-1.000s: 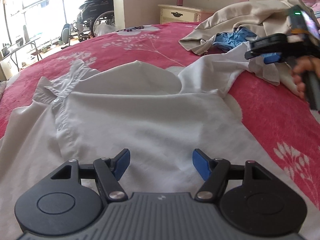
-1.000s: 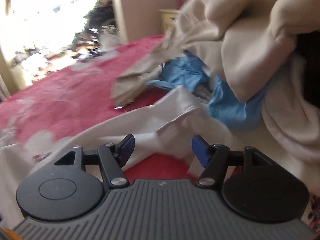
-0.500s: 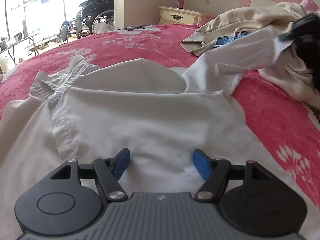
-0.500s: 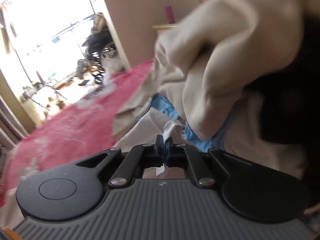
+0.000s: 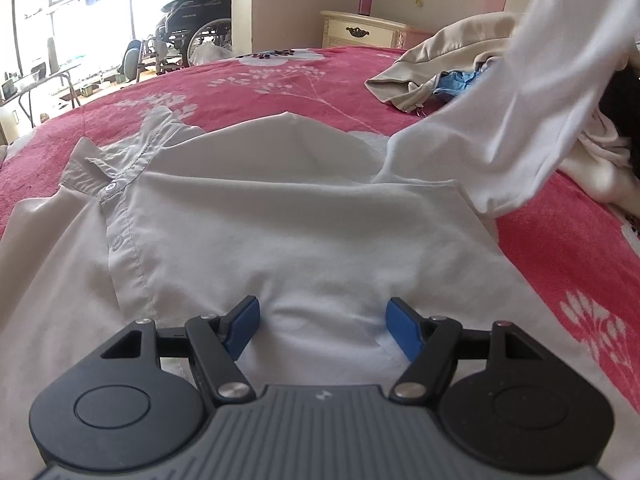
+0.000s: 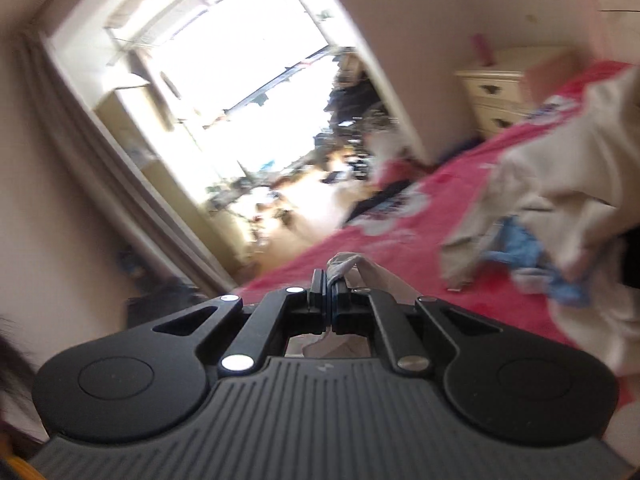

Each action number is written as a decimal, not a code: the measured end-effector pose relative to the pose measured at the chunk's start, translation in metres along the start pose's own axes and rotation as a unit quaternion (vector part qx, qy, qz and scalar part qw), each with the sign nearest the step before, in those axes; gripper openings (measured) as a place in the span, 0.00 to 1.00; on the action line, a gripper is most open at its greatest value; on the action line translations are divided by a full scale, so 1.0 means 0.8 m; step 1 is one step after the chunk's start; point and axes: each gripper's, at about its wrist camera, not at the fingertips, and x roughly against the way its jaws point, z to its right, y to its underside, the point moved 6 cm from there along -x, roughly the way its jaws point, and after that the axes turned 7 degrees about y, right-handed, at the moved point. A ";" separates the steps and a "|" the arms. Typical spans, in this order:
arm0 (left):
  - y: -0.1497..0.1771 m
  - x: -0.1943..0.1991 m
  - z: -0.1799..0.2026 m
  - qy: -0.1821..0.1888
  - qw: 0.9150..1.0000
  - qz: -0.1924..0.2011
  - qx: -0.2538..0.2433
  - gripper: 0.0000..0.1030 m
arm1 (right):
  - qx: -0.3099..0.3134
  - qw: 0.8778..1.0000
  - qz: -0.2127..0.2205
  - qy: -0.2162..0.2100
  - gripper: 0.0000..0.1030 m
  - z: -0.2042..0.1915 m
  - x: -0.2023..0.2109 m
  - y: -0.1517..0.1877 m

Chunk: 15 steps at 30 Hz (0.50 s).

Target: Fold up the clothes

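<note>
While the white shirt [image 5: 280,216] lies flat on the bed's [image 5: 248,84] middle, unfolded, the right gripper [image 6: 329,286] pinches its lifted sleeve [image 5: 532,92]; the left gripper [image 5: 322,326] hovers open, empty.

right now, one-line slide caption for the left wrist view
Open left gripper rests over a white shirt on the red bedspread while its sleeve is lifted.

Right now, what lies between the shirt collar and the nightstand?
Only bare red bedspread lies between the collar and the nightstand, as the left wrist view shows.
</note>
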 end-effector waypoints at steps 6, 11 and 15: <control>-0.003 0.038 -0.024 -0.001 0.999 0.013 0.037 0.69 | 0.018 0.997 -0.022 -0.077 0.01 -0.098 0.007 0.002; 0.006 0.105 -0.077 -0.017 0.995 0.034 0.091 0.69 | 0.050 0.986 -0.062 -0.147 0.01 -0.192 -0.001 0.033; 0.031 0.174 -0.144 -0.065 0.988 0.048 0.133 0.69 | 0.067 0.971 -0.112 -0.198 0.01 -0.256 -0.020 0.076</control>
